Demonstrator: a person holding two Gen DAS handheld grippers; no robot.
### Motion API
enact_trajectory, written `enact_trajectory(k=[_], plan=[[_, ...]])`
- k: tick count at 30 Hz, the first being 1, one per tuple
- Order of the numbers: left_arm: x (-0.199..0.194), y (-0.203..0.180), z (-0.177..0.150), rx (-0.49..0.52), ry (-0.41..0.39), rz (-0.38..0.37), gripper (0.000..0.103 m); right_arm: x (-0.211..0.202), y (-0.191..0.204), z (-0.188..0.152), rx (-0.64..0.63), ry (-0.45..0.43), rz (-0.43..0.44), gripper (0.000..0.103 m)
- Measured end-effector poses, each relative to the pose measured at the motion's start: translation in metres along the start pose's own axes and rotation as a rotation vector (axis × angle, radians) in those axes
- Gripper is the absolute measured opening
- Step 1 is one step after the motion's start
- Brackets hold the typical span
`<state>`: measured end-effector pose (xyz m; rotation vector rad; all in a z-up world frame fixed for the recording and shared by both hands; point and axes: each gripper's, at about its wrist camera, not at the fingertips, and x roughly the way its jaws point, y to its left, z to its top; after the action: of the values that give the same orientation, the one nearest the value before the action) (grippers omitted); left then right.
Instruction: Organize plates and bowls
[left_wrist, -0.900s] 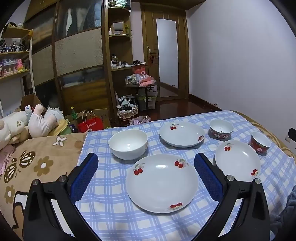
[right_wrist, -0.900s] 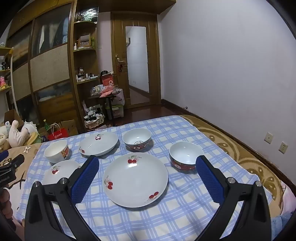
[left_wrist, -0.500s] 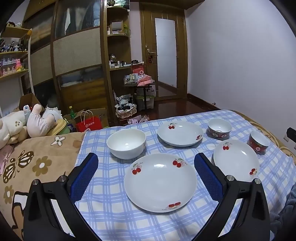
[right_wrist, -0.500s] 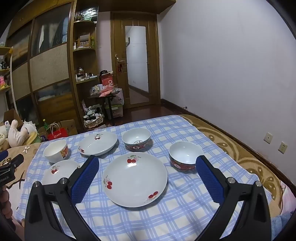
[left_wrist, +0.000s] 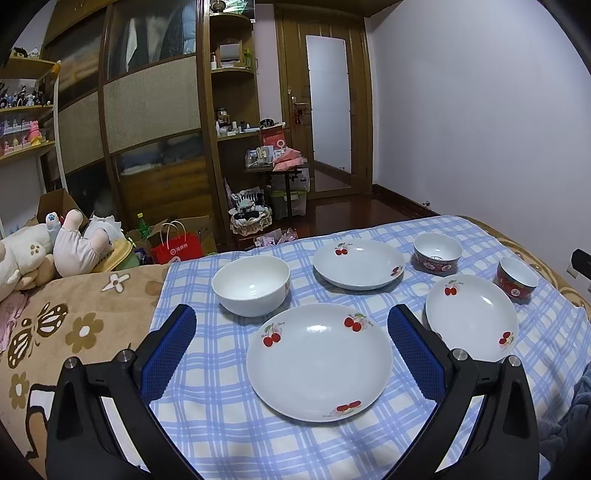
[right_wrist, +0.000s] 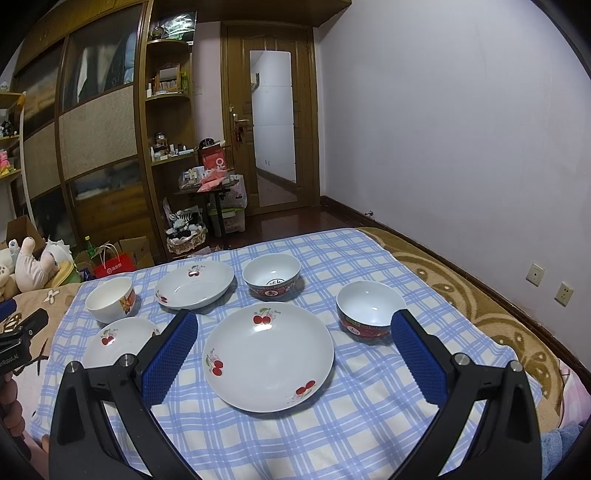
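**Plates and bowls all spread out, nothing stacked yet**

Plates and bowls lie singly on the cloth, none nested or stacked, so the sorting appears not to have begun. In the left wrist view a white round cherry-print plate (left_wrist: 319, 362) sits at lower centre, between the jaws of the left gripper (left_wrist: 291, 336), which are spread wide, hanging above the dish and pinching nothing. A plain white ceramic bowl (left_wrist: 252, 285) stands just beyond it to the upper left. A second cherry-print plate (left_wrist: 359, 263) lies at centre right, and a third cherry-print plate (left_wrist: 472, 317) at right. A white-lined bowl with a dark patterned outside (left_wrist: 437, 253) and a white-lined bowl with a red outside (left_wrist: 516, 277) stand toward the right edge.

In the right wrist view the right gripper (right_wrist: 294, 338) is likewise spread to its full width, with the third plate framed between its blue pads; it grips nothing. The red-sided bowl is just past its right-hand finger.

What is left, as I judge it: gather the three plates into one pile and the three bowls into another.

Everything rests on a blue-and-white checked cloth (left_wrist: 229, 428) laid over a tan blanket with brown flower shapes (left_wrist: 74, 325). Plush toys (left_wrist: 48, 251) sit at the left edge. Beyond are a dark wooden wardrobe with shelves (left_wrist: 155, 110), a wooden door with a frosted pane (left_wrist: 328, 110) and a pale bare wall (left_wrist: 480, 129).
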<state>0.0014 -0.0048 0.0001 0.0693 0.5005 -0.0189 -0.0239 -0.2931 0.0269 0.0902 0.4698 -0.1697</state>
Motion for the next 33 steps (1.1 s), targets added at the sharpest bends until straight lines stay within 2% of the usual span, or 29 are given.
enact_trajectory(k=[33], plan=[[-0.0009,-0.0014,-0.0020,0.005,0.000,-0.001,0.102,-0.0010,0.0007,0.0003,-0.002,0.001,-0.002,0.103]])
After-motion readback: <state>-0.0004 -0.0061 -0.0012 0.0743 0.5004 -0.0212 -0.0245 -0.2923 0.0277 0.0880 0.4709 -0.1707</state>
